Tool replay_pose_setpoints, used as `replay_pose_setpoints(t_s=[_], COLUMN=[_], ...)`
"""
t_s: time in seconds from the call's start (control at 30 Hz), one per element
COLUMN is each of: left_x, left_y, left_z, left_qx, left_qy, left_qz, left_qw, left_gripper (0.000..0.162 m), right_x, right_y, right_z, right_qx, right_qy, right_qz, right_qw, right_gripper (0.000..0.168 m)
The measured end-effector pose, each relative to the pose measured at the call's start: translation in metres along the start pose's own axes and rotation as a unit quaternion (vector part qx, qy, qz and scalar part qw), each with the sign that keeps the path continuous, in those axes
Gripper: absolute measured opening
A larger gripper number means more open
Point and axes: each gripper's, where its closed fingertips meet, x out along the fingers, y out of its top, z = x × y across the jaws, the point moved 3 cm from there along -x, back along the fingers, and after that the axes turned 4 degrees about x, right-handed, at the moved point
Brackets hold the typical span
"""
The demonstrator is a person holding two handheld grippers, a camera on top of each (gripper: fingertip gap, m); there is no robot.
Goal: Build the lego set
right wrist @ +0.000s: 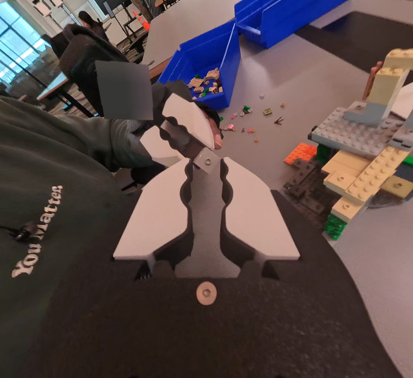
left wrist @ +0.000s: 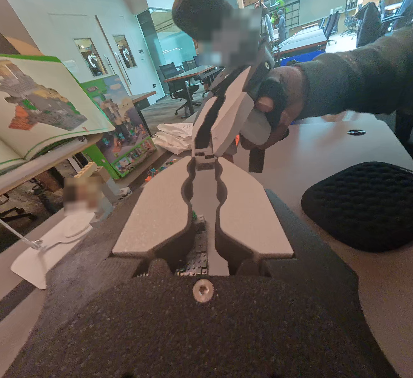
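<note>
My left gripper and right gripper meet tip to tip above the table. Both are shut on one small grey brick, which shows a single stud in the right wrist view. A darker bit sits against it at the right gripper's tips. The left gripper comes in from the upper left in the right wrist view. The partly built model of tan, grey, green and orange plates stands at the right. A grey studded plate shows below my left fingers.
Two blue bins stand behind, the near one holding tan pieces. Small loose pieces lie scattered on the grey table. An open instruction booklet, the set's box, white bags and a black pad are around. Left and right tips are no more than a few centimetres apart. The grey studded plate lies around 15 centimetres away from my right fingertips.
</note>
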Motion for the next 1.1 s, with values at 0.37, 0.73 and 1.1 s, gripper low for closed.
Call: replay_pose_setpoints(t_s=[0.37, 0.73, 1.1], left_x=[-0.001, -0.006, -0.004], left_y=[-0.007, -0.023, -0.046], left_z=[0.003, -0.009, -0.01], left_qx=[0.002, -0.055, -0.089], left_qy=[0.001, 0.015, 0.015], left_qz=[-0.006, -0.022, -0.051], left_qw=[1.0, 0.998, 0.995], left_gripper=[0.018, 0.014, 0.01], right_x=[0.002, -0.026, -0.005], right_y=[-0.007, -0.001, 0.042], right_z=[0.003, 0.047, 0.119], right_qx=[0.038, -0.134, -0.357], right_qy=[-0.013, -0.095, -0.125], right_qz=[-0.042, -0.109, -0.223], right_qw=[0.998, 0.98, 0.898], right_gripper=[0.019, 0.018, 0.019])
